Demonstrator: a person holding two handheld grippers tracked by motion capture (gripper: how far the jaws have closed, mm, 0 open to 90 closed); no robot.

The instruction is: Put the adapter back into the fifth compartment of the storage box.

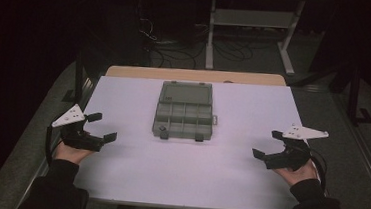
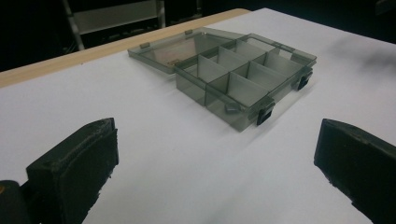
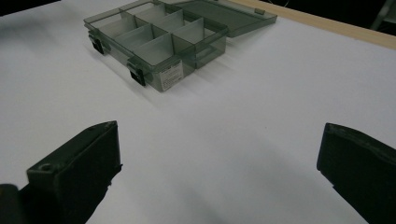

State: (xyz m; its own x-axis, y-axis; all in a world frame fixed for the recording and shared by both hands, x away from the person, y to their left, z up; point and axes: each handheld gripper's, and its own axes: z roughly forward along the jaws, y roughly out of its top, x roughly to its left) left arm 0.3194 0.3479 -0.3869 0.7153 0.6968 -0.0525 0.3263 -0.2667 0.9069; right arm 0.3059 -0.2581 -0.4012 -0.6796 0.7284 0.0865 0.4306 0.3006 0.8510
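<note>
A smoky transparent compartment box (image 1: 185, 111) lies open in the middle of the white table (image 1: 183, 169), its lid folded flat toward the far edge. One near-left compartment holds a small grey piece (image 2: 230, 108); the other compartments look bare. My left gripper (image 1: 102, 126) rests at the table's left side, open, nothing between its jaws. My right gripper (image 1: 267, 143) rests at the right side, also open and holding nothing. Both point inward at the box (image 2: 243, 77), which stands well apart from each. In the right gripper view the box (image 3: 159, 39) shows a white label on its side.
A wooden strip (image 1: 196, 75) borders the table's far edge. Beyond it the dark floor holds cables (image 1: 178, 46) and a white metal frame (image 1: 252, 27). A person's hands and dark sleeves (image 1: 57, 184) come in at the bottom.
</note>
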